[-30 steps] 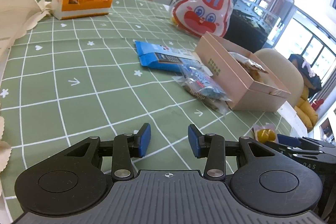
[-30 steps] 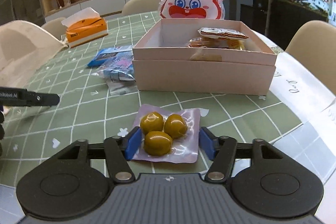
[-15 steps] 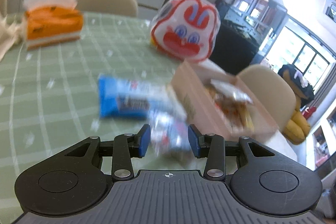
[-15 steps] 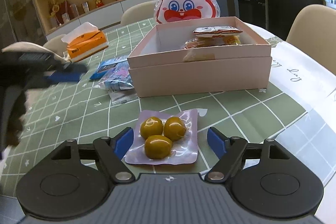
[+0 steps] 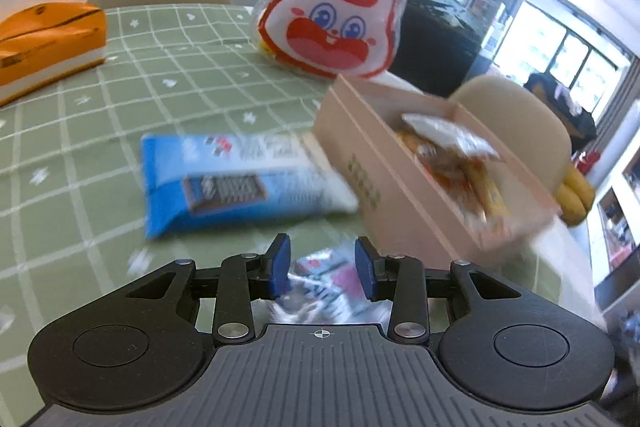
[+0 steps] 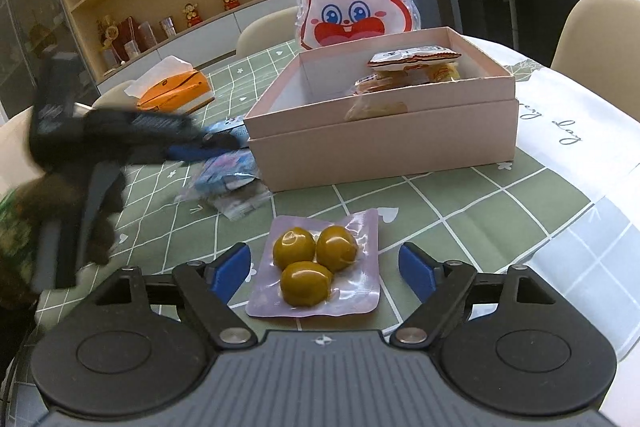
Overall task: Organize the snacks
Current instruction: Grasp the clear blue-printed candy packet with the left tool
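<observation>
1. While both hands work over the green checked desk, we read the step in hand as picking up loose snacks for the pink box.
2. Left tool: its jaws are closing, and a small blue-and-pink snack packet sits between the pads. The view is blurred, so we cannot tell whether the pads already press on it; we log it as not yet gripped.
3. Right tool: its jaws are opening and stand spread to either side of the purple pack of three green olives, which lies flat on the desk with a gap at each pad.
4. The box stands open beyond the olives and already holds a few wrapped snacks at its far right end; its left part looks free.
5. A blue biscuit packet lies on the desk just beside the box, and a rabbit-face bag stands behind it.
6. Next move, our judgement: the left pads must finish closing on the crinkly packet before any lift; thin film may slip. The right tool needs to settle lower around the olive pack, then pinch its edges.
</observation>
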A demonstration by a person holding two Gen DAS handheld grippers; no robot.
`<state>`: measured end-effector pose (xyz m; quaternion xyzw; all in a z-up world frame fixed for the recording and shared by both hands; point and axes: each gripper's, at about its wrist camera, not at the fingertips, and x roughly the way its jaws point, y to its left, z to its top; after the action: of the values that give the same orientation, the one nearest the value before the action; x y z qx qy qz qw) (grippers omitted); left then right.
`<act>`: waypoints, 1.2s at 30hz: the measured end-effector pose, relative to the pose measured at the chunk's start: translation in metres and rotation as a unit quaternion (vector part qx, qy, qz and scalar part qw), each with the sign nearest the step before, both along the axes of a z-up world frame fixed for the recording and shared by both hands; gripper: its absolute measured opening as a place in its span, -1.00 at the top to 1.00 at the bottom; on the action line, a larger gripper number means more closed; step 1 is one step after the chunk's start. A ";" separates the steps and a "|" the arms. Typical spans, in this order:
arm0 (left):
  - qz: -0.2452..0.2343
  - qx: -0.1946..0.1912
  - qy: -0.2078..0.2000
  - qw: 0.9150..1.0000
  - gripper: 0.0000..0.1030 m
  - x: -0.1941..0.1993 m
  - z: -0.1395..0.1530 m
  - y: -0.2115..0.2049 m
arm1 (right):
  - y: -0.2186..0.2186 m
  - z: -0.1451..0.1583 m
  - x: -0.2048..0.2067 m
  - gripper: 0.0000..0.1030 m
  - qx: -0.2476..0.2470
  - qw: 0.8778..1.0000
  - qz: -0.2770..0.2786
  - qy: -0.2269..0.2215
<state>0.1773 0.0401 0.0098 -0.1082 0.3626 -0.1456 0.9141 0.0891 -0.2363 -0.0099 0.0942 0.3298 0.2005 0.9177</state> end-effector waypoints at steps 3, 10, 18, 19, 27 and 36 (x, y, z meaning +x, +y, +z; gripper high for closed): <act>-0.008 -0.003 0.001 1.000 0.22 -0.034 0.000 0.004 | 0.001 0.000 -0.001 -0.62 -0.001 1.000 0.001 0.000; -0.061 0.074 -0.030 0.995 0.19 -0.081 0.005 -0.025 | 0.006 0.001 -0.001 -0.65 -0.015 1.000 0.004 -0.002; -0.017 0.118 -0.032 0.992 0.17 -0.085 0.019 -0.042 | 0.006 0.000 -0.001 -0.65 -0.020 1.000 0.002 -0.003; -0.012 0.117 -0.030 0.993 0.17 -0.083 0.020 -0.044 | 0.006 0.000 -0.001 -0.65 -0.019 1.000 0.002 -0.003; -0.004 0.151 -0.027 0.988 0.17 -0.070 0.021 -0.074 | 0.004 0.000 -0.001 -0.65 -0.016 1.000 0.001 -0.002; -0.027 0.173 -0.017 0.984 -0.37 -0.064 0.013 -0.099 | 0.012 0.001 0.000 -0.74 -0.099 0.992 0.073 -0.015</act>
<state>0.1135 -0.0586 0.0224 0.0638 0.3694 -0.1076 0.9208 0.0894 -0.2245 -0.0091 -0.0242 0.3401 0.2348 0.9103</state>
